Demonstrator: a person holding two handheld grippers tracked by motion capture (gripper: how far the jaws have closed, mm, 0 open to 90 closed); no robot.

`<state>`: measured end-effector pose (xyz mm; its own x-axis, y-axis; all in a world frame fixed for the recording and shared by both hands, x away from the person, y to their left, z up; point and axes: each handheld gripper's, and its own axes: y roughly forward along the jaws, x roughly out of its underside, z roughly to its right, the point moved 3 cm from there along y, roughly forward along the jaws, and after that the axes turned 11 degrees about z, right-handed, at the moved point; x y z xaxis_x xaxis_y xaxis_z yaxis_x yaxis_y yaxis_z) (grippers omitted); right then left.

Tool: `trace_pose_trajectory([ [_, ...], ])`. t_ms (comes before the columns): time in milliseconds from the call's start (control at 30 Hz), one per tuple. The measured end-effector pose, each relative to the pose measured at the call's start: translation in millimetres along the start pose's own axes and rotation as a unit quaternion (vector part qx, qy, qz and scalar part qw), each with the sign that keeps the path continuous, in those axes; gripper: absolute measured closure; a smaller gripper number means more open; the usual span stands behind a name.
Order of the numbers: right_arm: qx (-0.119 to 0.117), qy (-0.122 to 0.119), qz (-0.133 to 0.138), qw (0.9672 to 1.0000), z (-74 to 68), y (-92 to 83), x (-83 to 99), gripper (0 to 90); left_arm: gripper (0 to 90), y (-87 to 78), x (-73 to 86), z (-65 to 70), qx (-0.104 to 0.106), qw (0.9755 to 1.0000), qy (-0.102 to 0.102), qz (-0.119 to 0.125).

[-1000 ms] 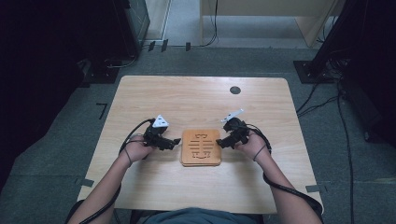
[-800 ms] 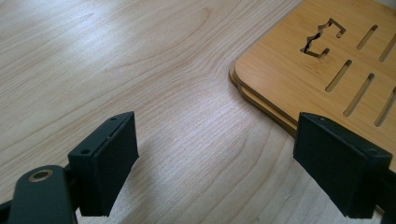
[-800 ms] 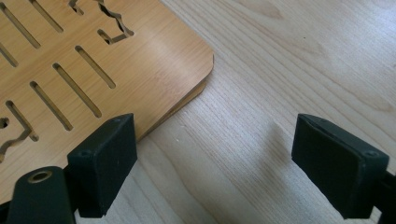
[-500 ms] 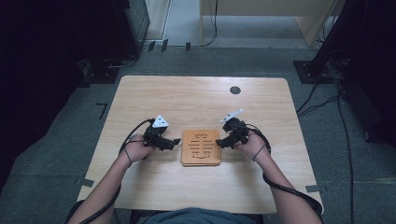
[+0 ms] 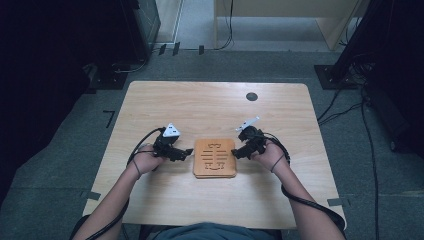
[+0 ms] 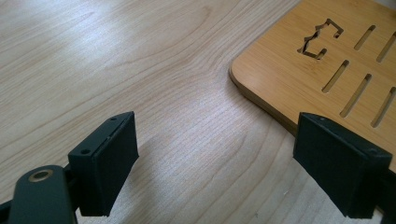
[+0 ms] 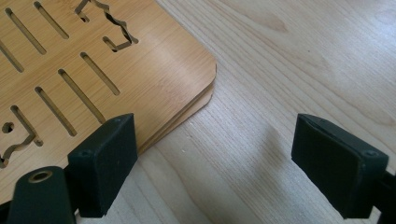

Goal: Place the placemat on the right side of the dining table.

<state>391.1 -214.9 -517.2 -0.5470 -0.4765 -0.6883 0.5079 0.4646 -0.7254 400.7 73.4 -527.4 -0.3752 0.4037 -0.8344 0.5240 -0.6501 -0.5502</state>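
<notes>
A flat bamboo board (image 5: 215,158) with cut slots lies on the table between my hands. My left gripper (image 5: 188,152) rests just left of the board, jaws open and empty. In the left gripper view the board's rounded corner (image 6: 299,74) sits beside the right jaw, and the left gripper (image 6: 233,172) has bare table between its pads. My right gripper (image 5: 234,154) rests just right of the board, open and empty. In the right gripper view the board (image 7: 116,70) looks like two stacked layers; the right gripper (image 7: 215,172) has its left jaw over the board's edge.
The light wooden table (image 5: 215,110) has a round dark grommet (image 5: 252,96) near its far edge. Cables trail from both grippers off the near side. Dark equipment and floor cables surround the table.
</notes>
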Motion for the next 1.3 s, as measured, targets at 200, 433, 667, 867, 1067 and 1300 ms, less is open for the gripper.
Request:
trace_pose_trajectory([
  [200,0.0,-0.004,0.0,1.0,-1.4,1.7,-1.9,14.1,13.1,-1.2,0.7,0.1,-0.001,1.0,0.0,0.0],
  [433,-0.001,-0.01,0.004,0.9999,-3.3,4.8,-4.9,14.1,13.1,-3.1,1.7,0.9,-0.002,1.0,0.001,-0.001],
  [667,-0.001,-0.013,0.006,0.9999,-6.7,8.8,-9.2,14.2,13.1,-6.5,3.2,0.9,-0.005,1.0,0.0,0.002],
  [867,-0.003,-0.02,0.011,0.9997,-8.9,13.1,-13.3,14.2,13.1,-9.9,4.4,-0.1,-0.009,0.9999,-0.004,0.007],
  [1067,-0.002,-0.023,0.015,0.9996,-11.4,16.7,-16.9,14.2,13.1,-11.8,6.2,1.0,-0.01,0.9999,-0.004,0.006],
  [1300,-0.002,-0.023,0.015,0.9996,-14.2,19.2,-19.3,14.1,13.1,-11.9,7.6,2.1,-0.009,0.9999,-0.005,0.003],
])
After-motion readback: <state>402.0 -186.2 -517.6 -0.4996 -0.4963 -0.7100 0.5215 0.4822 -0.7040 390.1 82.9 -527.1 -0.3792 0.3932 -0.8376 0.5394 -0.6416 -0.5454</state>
